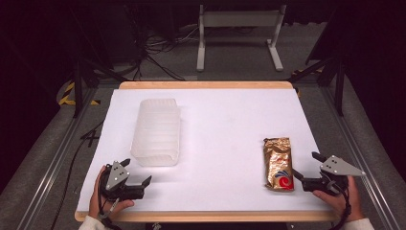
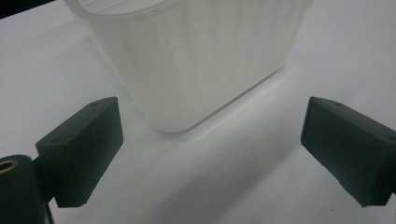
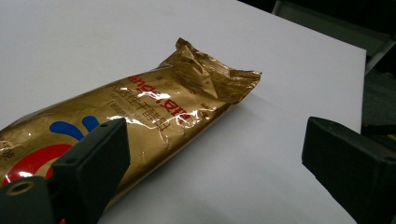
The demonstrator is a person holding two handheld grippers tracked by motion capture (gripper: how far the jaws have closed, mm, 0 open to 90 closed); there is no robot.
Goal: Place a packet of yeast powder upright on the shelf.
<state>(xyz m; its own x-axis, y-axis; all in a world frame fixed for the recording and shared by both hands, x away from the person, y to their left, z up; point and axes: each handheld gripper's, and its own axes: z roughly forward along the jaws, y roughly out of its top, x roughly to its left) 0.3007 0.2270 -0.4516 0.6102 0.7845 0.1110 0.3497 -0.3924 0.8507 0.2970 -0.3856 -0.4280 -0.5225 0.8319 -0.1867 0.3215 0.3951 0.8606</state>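
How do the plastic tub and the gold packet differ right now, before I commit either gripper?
The plastic tub is translucent white and ribbed; the gold packet is shiny crinkled foil with red and blue print. The tub is bulkier and stands taller; the packet lies flat. The tub sits ahead of the left gripper, the packet beside the right gripper. Both rest untouched on the white table.

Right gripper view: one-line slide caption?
Open right tool poised beside a crinkled gold foil snack packet lying on the white table.

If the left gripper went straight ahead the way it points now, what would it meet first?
Most likely the translucent plastic container. The left gripper has its jaws open, and the container's near end sits just ahead, roughly centred between them, with bare white table between. Exact gap unclear.
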